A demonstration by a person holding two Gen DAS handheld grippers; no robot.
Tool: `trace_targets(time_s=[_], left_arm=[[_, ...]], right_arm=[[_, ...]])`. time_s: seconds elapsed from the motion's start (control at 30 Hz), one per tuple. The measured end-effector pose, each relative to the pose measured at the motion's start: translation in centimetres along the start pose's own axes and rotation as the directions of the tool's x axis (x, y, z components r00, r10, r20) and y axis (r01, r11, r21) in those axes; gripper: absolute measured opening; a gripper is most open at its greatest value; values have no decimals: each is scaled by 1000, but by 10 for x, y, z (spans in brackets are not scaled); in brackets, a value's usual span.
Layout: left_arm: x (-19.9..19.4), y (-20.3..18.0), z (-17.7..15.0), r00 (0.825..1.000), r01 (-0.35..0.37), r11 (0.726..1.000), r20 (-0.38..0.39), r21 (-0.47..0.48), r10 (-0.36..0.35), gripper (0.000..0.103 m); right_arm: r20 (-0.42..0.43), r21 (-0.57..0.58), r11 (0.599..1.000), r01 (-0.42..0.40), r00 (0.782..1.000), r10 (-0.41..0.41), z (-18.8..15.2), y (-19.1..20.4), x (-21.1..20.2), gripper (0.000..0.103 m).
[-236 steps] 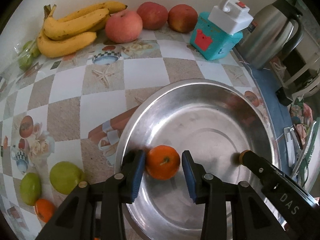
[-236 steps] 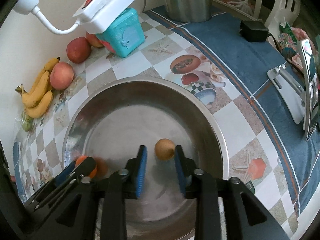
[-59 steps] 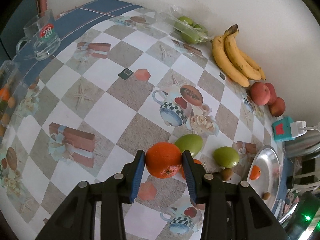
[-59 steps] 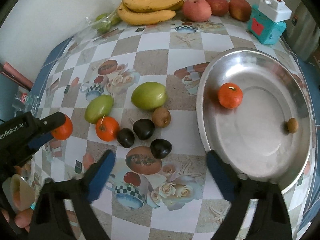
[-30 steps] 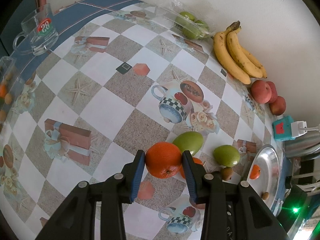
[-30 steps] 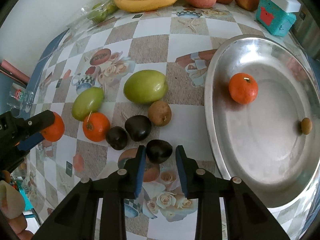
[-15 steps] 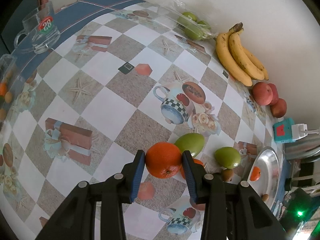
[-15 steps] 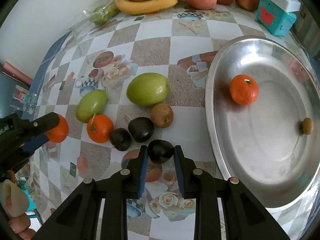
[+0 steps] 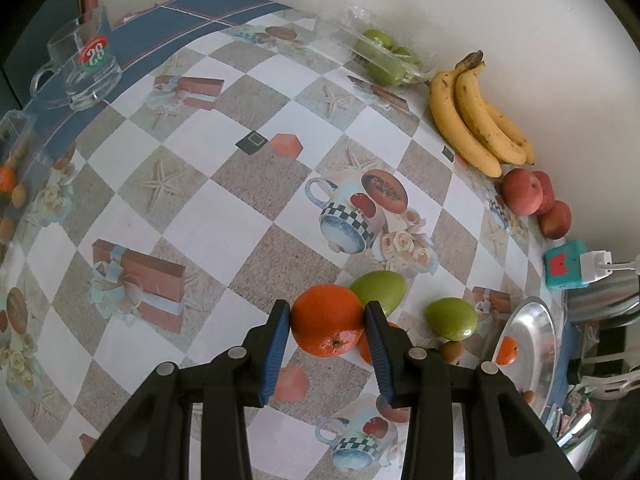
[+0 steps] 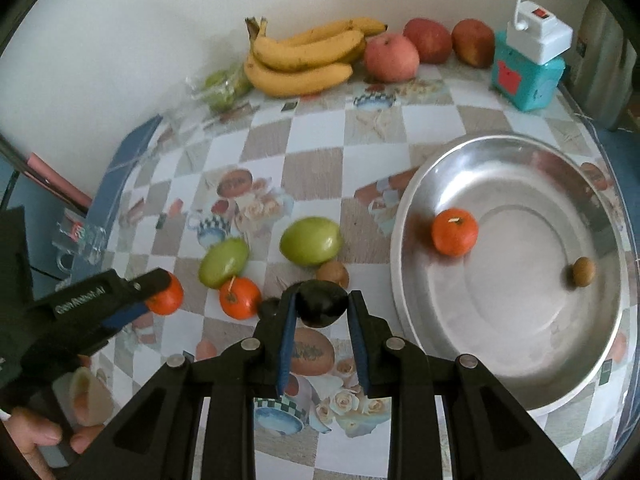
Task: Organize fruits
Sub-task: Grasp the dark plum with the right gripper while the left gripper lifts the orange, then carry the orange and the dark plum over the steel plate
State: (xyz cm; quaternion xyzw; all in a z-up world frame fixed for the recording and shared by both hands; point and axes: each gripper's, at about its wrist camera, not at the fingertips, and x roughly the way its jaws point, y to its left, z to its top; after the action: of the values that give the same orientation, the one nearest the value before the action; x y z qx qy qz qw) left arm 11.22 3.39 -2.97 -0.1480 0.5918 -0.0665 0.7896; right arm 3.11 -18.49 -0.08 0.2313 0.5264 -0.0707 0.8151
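Left gripper (image 9: 327,326) clamps an orange (image 9: 327,320) between its blue pads, above the tabletop (image 9: 224,236); right gripper (image 10: 322,308) is nipped narrow on a dark plum (image 10: 322,307), beside the steel bowl (image 10: 404,280). Right view alone shows the bowl's inside clearly: a tangerine (image 10: 455,231) and a small brown fruit (image 10: 583,272), well apart. Left view alone shows a glass mug (image 9: 82,65) at the far tabletop edge

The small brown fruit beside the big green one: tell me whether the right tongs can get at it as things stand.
Probably not yet: the right tongs are shut on a dark plum. The brown fruit lies uncovered just beyond, so the way looks free once they are emptied.
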Motion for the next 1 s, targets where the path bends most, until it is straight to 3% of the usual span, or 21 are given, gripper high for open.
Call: trace_targets(time_s=[0.27,0.57,1.0], left_arm=[[1,-10,-4,1000,1,999,-5,40,-1,41],[2,-59,-26,999,40,977,-32,211,-34,41],[6,-141,-77,987,158,871,-111,465,-119,41]], right_arm=[[0,48,999,16,1000,-16,3,-16,-1,27],[8,193,974,120,992,-124,3,-71,-11,27],[21,340,916,211,973,-232,-5,-129,-35,27]])
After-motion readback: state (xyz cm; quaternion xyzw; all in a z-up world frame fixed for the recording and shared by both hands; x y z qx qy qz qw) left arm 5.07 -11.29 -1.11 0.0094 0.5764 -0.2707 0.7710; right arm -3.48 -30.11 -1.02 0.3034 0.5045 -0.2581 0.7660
